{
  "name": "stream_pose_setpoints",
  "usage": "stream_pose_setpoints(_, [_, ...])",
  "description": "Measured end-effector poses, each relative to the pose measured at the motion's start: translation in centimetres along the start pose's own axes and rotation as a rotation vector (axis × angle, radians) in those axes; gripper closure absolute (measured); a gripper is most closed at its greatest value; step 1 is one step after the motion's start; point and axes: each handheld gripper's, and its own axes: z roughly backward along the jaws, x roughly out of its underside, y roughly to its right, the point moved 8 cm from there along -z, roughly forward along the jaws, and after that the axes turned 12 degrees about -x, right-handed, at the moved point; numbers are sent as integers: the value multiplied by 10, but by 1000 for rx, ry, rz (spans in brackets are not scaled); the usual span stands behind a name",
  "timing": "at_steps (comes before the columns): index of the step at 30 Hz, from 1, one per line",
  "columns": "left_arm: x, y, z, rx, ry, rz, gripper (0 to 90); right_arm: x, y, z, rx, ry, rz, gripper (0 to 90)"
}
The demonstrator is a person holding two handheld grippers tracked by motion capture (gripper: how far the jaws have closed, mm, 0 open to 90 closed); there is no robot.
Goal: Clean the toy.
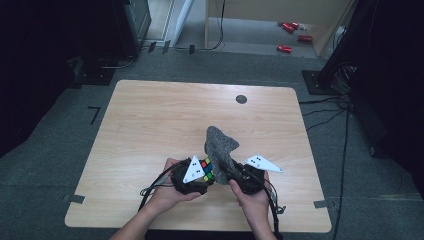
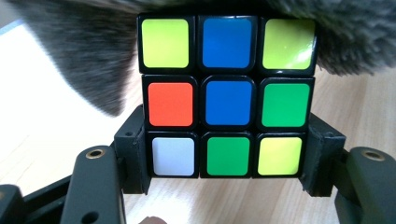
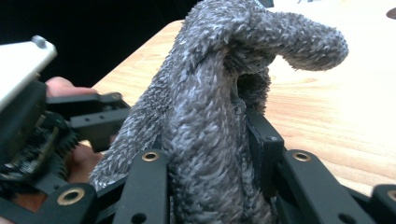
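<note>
The cube [image 2: 227, 97] sits clamped between the fingers [image 2: 133, 154] of the left gripper [image 1: 196, 176], pinched across its lowest row and held above the near edge of the counter [image 1: 150, 125]. A grey cloth [image 3: 210, 116] lies against its top, bunched and standing up from the right gripper [image 1: 245, 177], whose fingers [image 3: 264, 144] are closed around the folds. This looks like wiping the cube, with the cloth already at the upper face. Next the cloth likely has to be dragged across the stickers while the left grip keeps the cube from twisting.
</note>
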Motion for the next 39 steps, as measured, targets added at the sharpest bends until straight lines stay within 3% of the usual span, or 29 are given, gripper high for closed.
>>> stream_pose_setpoints(4, [1,-4,0,-6,-7,16,350,0,-2,-1,9,-5,12,660])
stream_pose_setpoints(10, [3,8,-4,18,-19,2,350,-2,-15,-4,-18,-8,33,658])
stream_pose_setpoints(13, [2,8,-3,14,-14,-8,350,-2,-8,-4,-17,-6,17,657])
stream_pose_setpoints(18, [1,-4,1,0,-7,13,350,1,3,-2,7,-3,-14,659])
stream_pose_setpoints(22, [2,-6,2,10,-11,29,350,-1,-6,-2,-7,0,6,658])
stream_pose_setpoints(27, [2,6,-1,24,-23,-5,350,-3,-20,-6,-41,-6,27,655])
stream_pose_setpoints(35, [1,-7,4,4,-9,16,350,0,-1,-3,-29,6,-49,659])
stream_pose_setpoints(39, [1,-5,3,8,-11,19,350,-3,-15,-4,-51,8,-13,660])
